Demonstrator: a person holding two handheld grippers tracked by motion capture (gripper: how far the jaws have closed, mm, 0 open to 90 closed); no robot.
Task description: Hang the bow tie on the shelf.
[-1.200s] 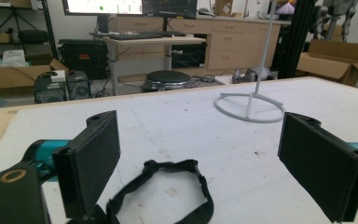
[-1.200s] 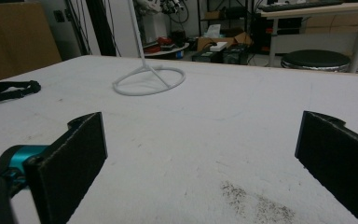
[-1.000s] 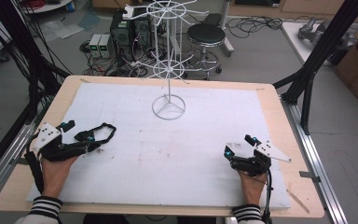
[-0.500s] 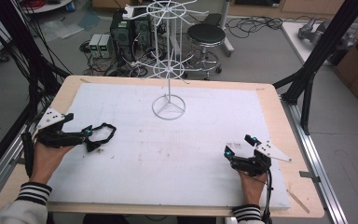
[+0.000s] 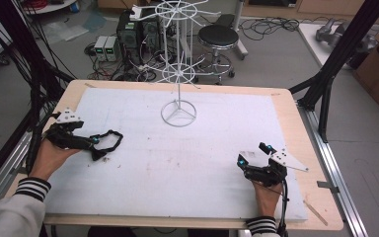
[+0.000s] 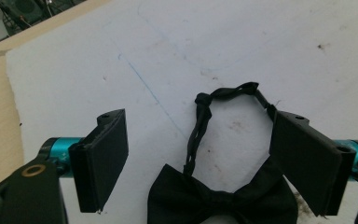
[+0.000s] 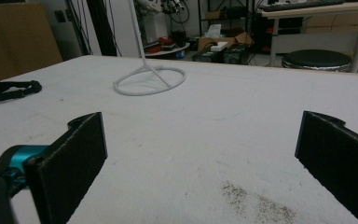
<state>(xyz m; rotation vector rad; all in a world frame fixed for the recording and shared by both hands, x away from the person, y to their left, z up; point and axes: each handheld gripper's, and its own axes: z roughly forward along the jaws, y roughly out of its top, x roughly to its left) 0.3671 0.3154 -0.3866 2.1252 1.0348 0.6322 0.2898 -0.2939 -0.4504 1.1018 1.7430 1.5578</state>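
- Left gripper view: a black fabric bow tie (image 6: 221,198) with a thin, twisted strap loop lies on the white foam mat (image 6: 242,42).
- Left gripper (image 6: 205,163) points down at it; its jaws, wide apart, have just been closing and straddle the bow without pressing.
- Right gripper (image 5: 254,157) rests low on the mat, released and empty.

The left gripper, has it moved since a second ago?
Yes. The left gripper has shifted away from the table's near edge, toward the white wire stand, jaws just closing around the black bow tie.

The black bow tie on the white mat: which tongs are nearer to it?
Left. The left tongs stand open around the bow tie; the right tongs rest far across the mat, open on nothing.
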